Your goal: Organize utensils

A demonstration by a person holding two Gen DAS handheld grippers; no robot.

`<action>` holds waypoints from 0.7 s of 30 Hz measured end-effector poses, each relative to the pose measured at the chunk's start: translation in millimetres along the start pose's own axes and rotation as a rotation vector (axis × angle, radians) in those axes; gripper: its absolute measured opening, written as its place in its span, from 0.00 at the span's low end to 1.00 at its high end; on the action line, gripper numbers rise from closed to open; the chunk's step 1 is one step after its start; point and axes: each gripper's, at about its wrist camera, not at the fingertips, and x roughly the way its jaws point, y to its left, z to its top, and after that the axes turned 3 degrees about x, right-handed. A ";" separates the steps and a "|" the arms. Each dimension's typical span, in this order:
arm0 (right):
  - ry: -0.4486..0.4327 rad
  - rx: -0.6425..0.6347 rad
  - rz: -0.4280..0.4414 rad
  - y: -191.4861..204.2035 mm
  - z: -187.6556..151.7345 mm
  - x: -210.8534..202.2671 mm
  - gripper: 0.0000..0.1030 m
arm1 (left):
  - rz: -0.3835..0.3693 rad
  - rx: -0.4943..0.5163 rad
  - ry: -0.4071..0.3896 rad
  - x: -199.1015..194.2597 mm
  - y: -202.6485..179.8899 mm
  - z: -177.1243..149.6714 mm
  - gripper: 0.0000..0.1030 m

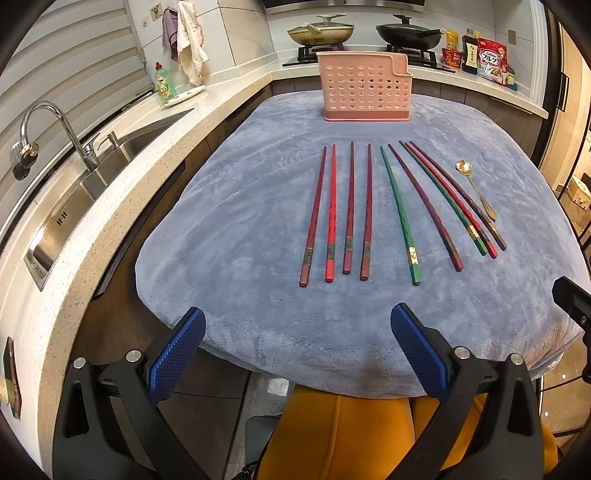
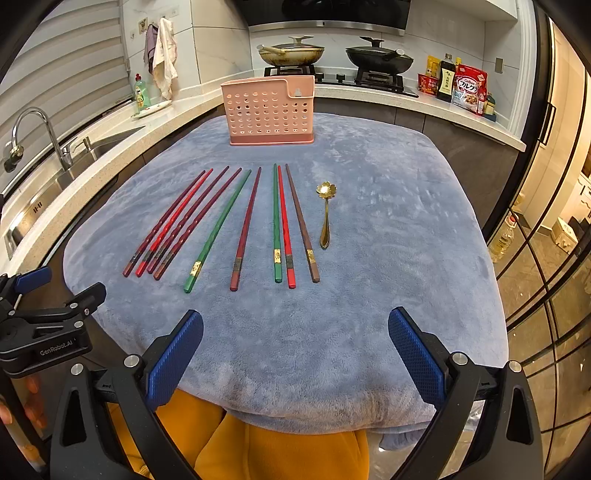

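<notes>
Several red, dark red and green chopsticks lie side by side on a blue-grey cloth. A small gold spoon lies at their right. A pink perforated utensil holder stands upright at the cloth's far edge. My left gripper is open and empty at the near edge of the cloth. My right gripper is open and empty at the near edge, to the right of the left gripper.
A sink with a faucet runs along the counter on the left. A stove with two lidded pans sits behind the holder. Bottles and food packets stand at the back right. A yellow chair is below.
</notes>
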 end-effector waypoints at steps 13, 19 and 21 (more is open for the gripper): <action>0.005 -0.003 -0.002 1.0 1.3 2.5 0.93 | 0.004 -0.002 0.008 2.2 0.0 2.2 0.93; 0.006 -0.003 -0.003 1.6 2.5 1.8 0.93 | 0.002 -0.002 0.008 2.3 0.2 2.0 0.93; 0.005 -0.004 -0.004 1.6 2.6 2.0 0.93 | 0.003 -0.002 0.007 2.3 0.1 1.9 0.93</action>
